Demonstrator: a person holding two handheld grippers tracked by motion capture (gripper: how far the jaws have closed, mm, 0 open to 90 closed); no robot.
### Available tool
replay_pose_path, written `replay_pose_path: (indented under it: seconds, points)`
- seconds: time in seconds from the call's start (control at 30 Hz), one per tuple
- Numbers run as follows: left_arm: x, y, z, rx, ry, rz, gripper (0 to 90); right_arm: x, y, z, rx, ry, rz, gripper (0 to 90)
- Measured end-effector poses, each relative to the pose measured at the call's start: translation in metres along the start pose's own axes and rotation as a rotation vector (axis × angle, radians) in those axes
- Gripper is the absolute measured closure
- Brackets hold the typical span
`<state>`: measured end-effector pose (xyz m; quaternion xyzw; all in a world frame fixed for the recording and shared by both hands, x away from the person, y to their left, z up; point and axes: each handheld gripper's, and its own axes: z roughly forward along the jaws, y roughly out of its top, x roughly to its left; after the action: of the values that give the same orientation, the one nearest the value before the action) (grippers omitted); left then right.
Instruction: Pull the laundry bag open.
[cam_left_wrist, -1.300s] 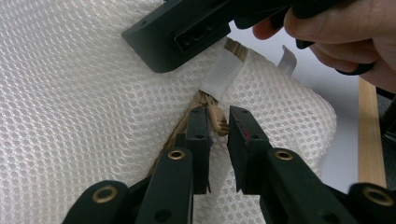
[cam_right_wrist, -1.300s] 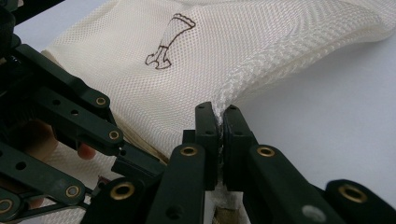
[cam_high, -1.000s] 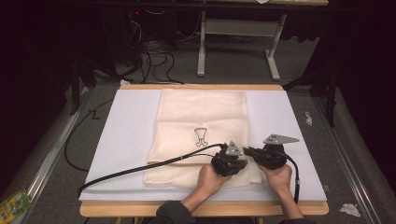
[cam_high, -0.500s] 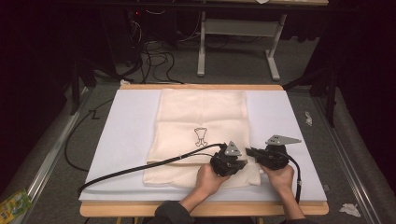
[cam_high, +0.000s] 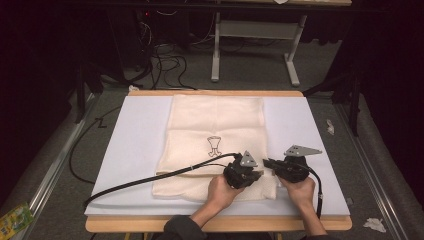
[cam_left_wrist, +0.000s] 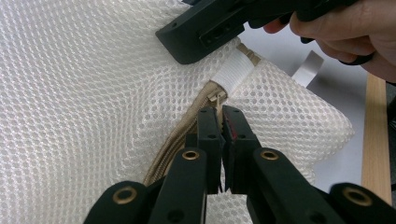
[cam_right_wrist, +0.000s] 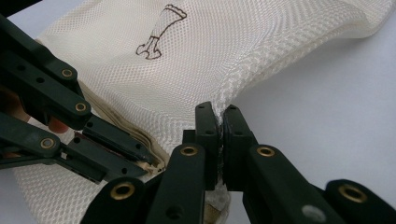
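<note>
So the cream mesh laundry bag (cam_high: 215, 135) lies flat on the white mat (cam_high: 135, 145) covering the desk (cam_high: 220, 223), and both grippers sit at the bag's near right corner. The left gripper (cam_left_wrist: 219, 122) has its fingers pressed together on the zipper pull (cam_left_wrist: 217, 100), right by the white tab (cam_left_wrist: 232, 71) at the zipper's end. The right gripper (cam_right_wrist: 220, 122) is just beside it, fingers pinching the bag's mesh edge at that corner. The little brown print (cam_high: 213, 145) sits mid-bag, beyond both grippers.
</note>
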<state>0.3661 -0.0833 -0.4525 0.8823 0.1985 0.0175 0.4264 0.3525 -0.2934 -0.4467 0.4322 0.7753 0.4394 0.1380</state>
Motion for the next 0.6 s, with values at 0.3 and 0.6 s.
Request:
replay_pose_path:
  seconds: [0.3,0.6]
  points:
    - [-0.002,-0.002,-0.005,0.016,0.036,0.029,87.1,-0.003,-0.002,-0.002,-0.011,-0.001,0.009,88.4]
    - [0.006,-0.009,-0.013,0.01,0.037,0.004,87.1,-0.004,-0.001,-0.002,-0.005,-0.005,0.017,88.4]
